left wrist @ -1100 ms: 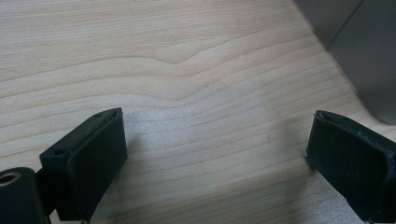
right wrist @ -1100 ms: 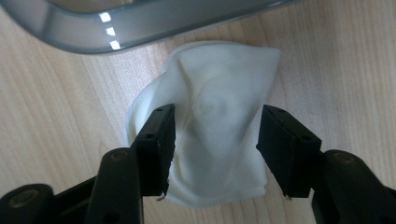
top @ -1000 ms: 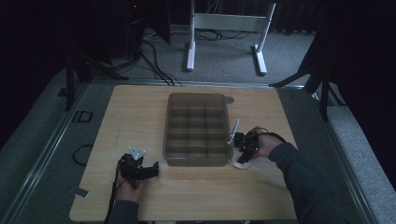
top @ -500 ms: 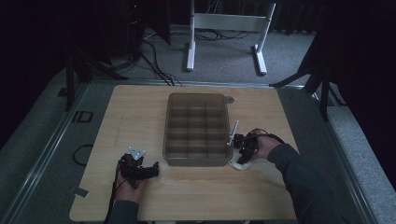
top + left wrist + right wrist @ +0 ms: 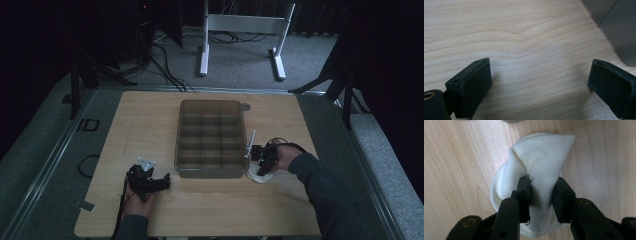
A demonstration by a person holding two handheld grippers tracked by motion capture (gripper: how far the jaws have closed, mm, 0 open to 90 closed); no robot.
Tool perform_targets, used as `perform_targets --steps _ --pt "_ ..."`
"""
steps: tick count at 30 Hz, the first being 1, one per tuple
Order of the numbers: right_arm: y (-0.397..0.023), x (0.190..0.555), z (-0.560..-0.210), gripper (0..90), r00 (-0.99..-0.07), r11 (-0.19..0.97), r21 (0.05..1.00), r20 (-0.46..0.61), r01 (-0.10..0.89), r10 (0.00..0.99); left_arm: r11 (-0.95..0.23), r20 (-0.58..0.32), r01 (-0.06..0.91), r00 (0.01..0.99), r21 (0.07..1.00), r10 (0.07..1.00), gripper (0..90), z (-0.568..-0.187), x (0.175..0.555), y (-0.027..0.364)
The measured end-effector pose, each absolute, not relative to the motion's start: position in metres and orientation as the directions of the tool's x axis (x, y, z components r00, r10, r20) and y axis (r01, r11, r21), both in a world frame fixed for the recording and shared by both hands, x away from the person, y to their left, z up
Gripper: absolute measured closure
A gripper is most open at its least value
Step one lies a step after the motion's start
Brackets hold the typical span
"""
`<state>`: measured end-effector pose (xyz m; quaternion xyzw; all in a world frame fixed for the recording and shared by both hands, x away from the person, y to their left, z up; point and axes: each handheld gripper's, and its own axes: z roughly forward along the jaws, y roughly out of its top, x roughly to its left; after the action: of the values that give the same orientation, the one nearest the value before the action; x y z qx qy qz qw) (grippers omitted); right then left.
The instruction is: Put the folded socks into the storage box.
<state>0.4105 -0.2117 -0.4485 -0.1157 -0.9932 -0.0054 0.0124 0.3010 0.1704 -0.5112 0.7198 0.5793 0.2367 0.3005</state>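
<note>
Closing just now, right hand-held gripper [image 5: 541,195] pinches the white cloth [image 5: 541,157].

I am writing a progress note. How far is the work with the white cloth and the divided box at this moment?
Done: nothing lies in the compartments of the divided box as far as the dim high view tells. In hand: the right gripper has just been closing its jaws on a raised fold of the white cloth, which lies on the table beside the box. Left: lifting the cloth, probably into the box. The left gripper rests open.

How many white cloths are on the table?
1. The cloth lies on the table right of the bin, pinched in the right claw. The bin's tinted walls might hide others.
</note>
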Motion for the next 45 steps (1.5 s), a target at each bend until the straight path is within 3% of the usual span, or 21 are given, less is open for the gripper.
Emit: perform_targets --steps 45 --pt "-0.227 0.404 -0.4 69.6 -0.976 0.975 0.051 -0.024 0.215 0.216 -0.148 -0.007 0.691 0.217 0.707 0.976 5.3 -0.511 0.301 0.17"
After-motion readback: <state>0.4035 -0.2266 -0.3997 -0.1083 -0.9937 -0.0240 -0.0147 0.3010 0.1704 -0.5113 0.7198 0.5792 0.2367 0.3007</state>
